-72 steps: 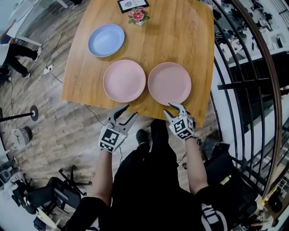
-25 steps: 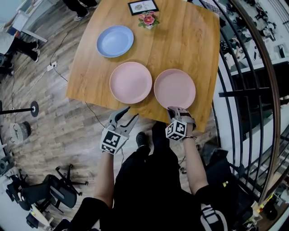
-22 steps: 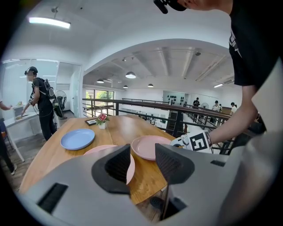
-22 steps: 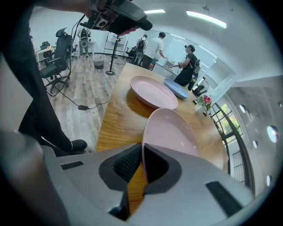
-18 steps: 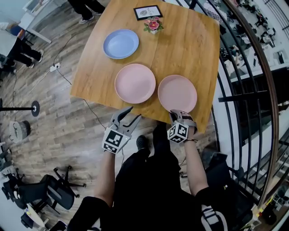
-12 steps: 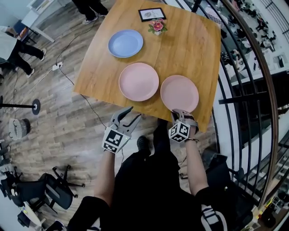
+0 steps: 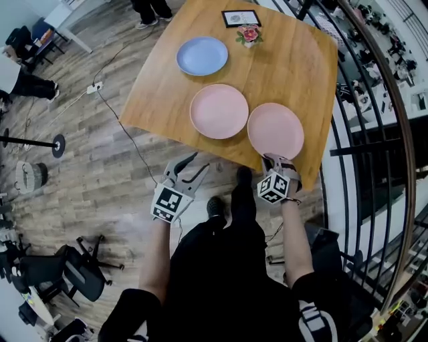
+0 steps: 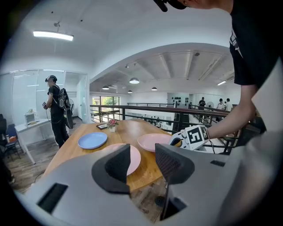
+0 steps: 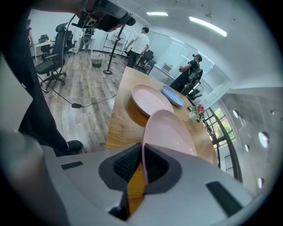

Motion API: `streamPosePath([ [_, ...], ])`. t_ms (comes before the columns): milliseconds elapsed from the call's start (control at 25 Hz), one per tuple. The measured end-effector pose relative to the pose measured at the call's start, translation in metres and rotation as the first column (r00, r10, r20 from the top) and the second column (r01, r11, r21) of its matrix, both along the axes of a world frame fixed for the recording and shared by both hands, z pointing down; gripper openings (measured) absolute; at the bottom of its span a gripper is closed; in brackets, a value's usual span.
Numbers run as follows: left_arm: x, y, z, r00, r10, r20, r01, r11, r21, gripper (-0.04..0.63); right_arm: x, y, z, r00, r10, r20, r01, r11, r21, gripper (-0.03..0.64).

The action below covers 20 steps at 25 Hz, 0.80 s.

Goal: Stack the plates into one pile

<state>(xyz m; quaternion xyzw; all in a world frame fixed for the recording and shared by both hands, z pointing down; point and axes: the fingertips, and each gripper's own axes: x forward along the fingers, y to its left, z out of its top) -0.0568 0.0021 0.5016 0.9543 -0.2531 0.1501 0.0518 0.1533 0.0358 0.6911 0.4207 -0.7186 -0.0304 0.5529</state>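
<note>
Plates are lying three to the desk (image 7: 294,60), not yet piled: a blue plate (image 7: 202,55) farthest from me, a pink plate (image 7: 219,111) in the middle, and a second pink plate (image 7: 275,130) just beside it at the near edge. From the head view my right gripper (image 7: 273,160) is meeting that near plate's rim, but only the right gripper view is showing the grip itself: its fingers are pinching the rim between their ribbed pads, with the rest of the plate reaching out over the desk. My left gripper (image 7: 194,163) is hanging short of the desk, over the wood floor, fingers spread with nothing between them; its own view is showing the middle pink plate beyond the gap. A framed card (image 7: 241,17) is standing at the far edge beside a small pot of flowers (image 7: 249,33); its print is too small for reading. Black-and-white square markers are covering both gripper cubes. A dark railing (image 7: 374,100) is curving along the desk's right side, and a person (image 8: 55,106) is standing beyond the desk in the left gripper view.
</note>
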Motion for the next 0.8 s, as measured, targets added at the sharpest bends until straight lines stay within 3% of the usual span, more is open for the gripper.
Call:
streamPosePath([
  [800, -0.023, -0.018, 0.004, 0.998, -0.055, -0.006, 0.054, 0.998, -0.016, 0.19, -0.04, -0.042, -0.018, 0.995, -0.101, -0.018, 0.102, 0.994, 0.04, 0.028],
])
